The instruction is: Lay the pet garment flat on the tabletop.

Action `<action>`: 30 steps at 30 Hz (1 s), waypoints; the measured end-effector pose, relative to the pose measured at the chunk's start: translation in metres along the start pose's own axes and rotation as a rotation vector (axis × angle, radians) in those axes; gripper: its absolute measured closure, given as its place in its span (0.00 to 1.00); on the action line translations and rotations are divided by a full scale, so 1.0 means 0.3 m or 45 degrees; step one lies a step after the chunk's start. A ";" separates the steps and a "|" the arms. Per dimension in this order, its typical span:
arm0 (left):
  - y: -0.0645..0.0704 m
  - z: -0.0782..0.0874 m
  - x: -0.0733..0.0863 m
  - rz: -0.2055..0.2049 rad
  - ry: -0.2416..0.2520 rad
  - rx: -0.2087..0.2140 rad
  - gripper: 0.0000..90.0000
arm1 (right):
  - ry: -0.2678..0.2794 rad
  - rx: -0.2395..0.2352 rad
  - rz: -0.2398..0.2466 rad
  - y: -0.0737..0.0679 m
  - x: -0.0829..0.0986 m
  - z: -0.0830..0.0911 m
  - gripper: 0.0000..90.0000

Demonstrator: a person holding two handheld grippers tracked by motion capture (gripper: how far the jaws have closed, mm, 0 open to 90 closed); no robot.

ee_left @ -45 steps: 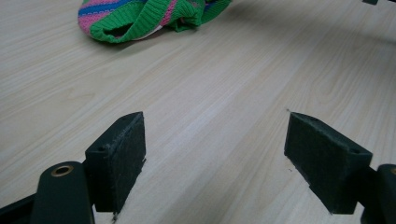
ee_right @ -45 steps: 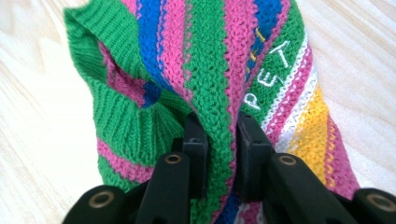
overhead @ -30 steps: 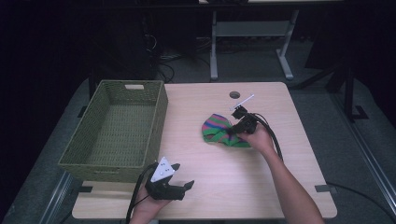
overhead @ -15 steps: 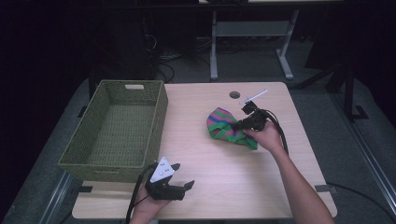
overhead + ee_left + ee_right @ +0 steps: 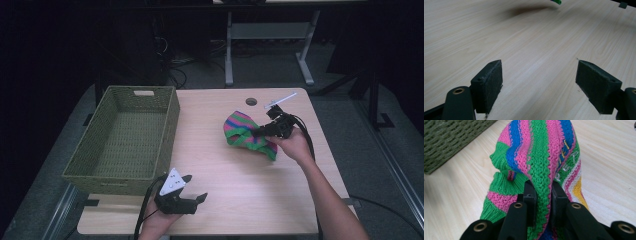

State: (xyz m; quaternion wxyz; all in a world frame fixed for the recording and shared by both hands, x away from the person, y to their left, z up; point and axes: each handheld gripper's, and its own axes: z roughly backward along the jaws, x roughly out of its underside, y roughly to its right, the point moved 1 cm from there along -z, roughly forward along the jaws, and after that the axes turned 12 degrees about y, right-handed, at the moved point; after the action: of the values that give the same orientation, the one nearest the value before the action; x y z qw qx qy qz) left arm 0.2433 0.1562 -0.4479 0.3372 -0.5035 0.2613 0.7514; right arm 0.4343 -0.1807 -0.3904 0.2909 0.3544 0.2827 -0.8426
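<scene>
Wool in pink, green and blue stripes, a knitted cloth (image 5: 541,160), was pinched between the clenched jaws of the right gripper (image 5: 541,195), a fold rising straight ahead of them while the rest draped down toward the table (image 5: 235,195). The left gripper (image 5: 539,82) had its jaws spread wide over bare wood, grasping nothing. Carrying looked to be the step in hand; next, the cloth likely needed swinging over the basket (image 5: 107,172), off beyond the jaws, before release.
</scene>
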 end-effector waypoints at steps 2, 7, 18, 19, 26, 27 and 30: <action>0.002 -0.001 0.000 0.002 0.005 0.001 0.23 | 0.013 -0.005 -0.002 -0.006 -0.003 0.015 0.86; 0.003 0.000 0.000 0.002 0.006 -0.001 0.23 | 0.042 -0.037 0.032 -0.033 -0.014 0.063 0.86; 0.002 0.001 -0.001 -0.012 0.000 -0.013 0.23 | 0.074 -0.112 0.098 -0.112 0.005 0.104 0.86; 0.004 0.000 -0.001 -0.008 0.005 -0.012 0.23 | 0.077 -0.127 0.112 -0.127 0.020 0.111 0.86; 0.005 0.003 -0.002 -0.006 0.017 -0.013 0.23 | 0.075 -0.165 0.147 -0.180 0.073 0.122 0.86; 0.005 0.004 -0.002 -0.006 0.016 -0.012 0.23 | 0.076 -0.171 0.152 -0.185 0.082 0.124 0.86; 0.006 0.004 -0.003 -0.004 0.021 -0.011 0.24 | 0.080 -0.181 0.145 -0.198 0.104 0.127 0.86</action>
State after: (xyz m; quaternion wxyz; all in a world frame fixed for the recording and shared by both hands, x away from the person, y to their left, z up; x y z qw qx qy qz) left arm 0.2414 0.1558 -0.4466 0.3340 -0.5114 0.2602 0.7478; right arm 0.3587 -0.1758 -0.3755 0.3536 0.3748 0.3300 -0.7909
